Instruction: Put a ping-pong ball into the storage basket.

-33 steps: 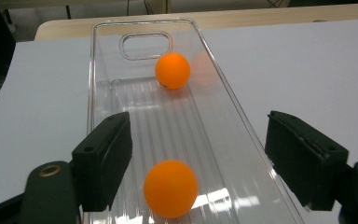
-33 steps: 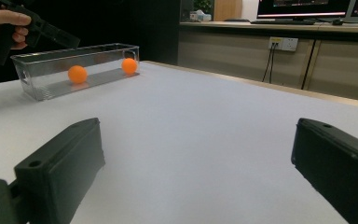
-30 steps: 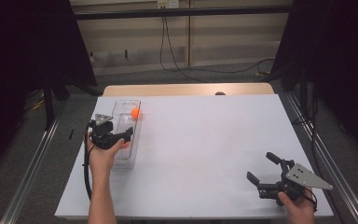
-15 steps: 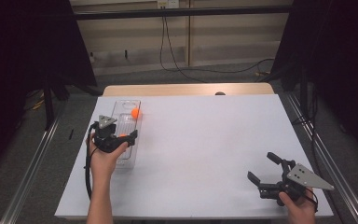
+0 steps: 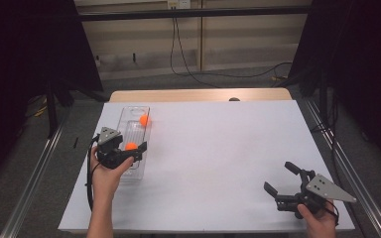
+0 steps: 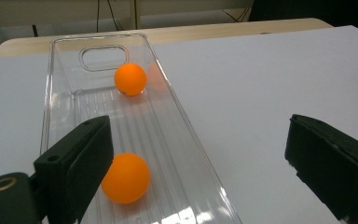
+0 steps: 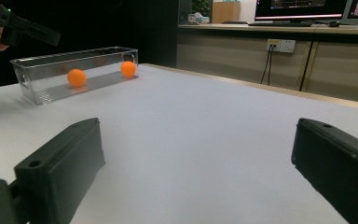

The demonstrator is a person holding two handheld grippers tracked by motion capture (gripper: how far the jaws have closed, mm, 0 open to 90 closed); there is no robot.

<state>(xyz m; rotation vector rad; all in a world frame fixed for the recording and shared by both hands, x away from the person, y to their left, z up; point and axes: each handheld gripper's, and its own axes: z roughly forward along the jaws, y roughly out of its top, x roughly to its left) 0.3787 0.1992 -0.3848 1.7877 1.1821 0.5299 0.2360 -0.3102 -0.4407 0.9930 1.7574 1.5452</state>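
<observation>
My left claw (image 5: 131, 151) hangs over the tray (image 5: 137, 174) at the frame's left, one ball (image 5: 130, 146) beneath it, another ball (image 5: 144, 119) farther up, my right claw (image 5: 284, 179) at lower right.

Even overhead light, dark surroundings

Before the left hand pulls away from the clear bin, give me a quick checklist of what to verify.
1. left gripper open: ok, its jaws have just been opening and stand wide apart.
2. Near orange ball released: ok, it lies on the floor of the clear bin, beside one jaw; contact with that jaw: cannot tell.
3. Far orange ball inside the bin: ok, near the handle end.
4. Both balls at rest: cannot tell.
5. Bin flat on the white table: ok.
6. right gripper out of the way: ok, open, at the table's near right corner, nothing between its jaws.
</observation>
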